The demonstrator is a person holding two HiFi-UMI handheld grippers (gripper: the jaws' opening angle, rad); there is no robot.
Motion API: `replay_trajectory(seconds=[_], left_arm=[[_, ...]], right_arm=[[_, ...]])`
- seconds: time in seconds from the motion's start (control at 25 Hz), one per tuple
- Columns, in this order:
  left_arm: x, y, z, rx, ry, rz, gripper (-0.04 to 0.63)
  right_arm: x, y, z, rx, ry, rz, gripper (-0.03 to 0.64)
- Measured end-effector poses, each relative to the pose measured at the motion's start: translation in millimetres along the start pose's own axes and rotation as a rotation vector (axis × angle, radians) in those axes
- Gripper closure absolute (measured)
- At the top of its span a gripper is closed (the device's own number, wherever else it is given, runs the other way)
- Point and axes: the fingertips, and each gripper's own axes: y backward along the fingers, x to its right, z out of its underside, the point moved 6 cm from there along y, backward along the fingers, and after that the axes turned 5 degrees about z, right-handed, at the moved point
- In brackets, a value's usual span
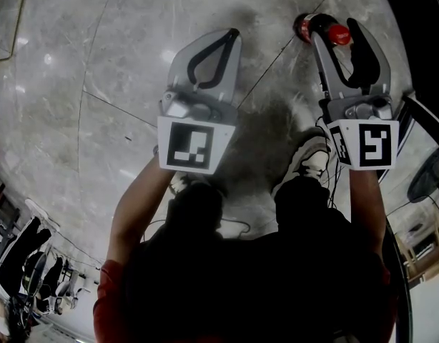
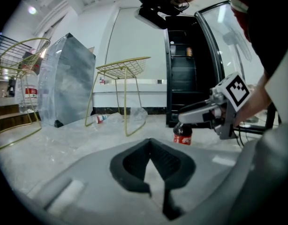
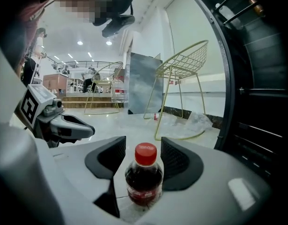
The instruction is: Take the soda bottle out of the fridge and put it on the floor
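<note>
Jaws of right gripper (image 3: 143, 146) stand apart, pads clear of the bottle (image 3: 144, 179), which is upright between them on the floor (image 1: 98, 63), lower centre of the right gripper view. Left gripper (image 1: 232, 36) closed, empty. Risk: on a crooked pull-back a pad clips the cap and topples the bottle, which would probably roll on smooth stone.
</note>
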Motion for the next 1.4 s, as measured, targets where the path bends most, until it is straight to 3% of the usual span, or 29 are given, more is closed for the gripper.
replay_trajectory(seconds=[0.44, 0.8, 1.12, 1.4], left_arm=[[-6, 15, -3, 0.024, 0.025, -0.054, 0.595], [-15, 34, -2, 0.027, 0.020, -0.113, 0.595], [-23, 53, 2, 0.033, 0.019, -0.178, 0.595], [-24, 70, 19, 0.013, -0.007, -0.175, 0.595]], right_arm=[[-16, 17, -41, 0.132, 0.031, -0.018, 0.399], [-40, 22, -63, 0.195, -0.005, -0.088, 0.400], [-72, 20, -46, 0.137, -0.026, -0.181, 0.400], [-95, 15, -7, 0.040, -0.029, -0.231, 0.400]])
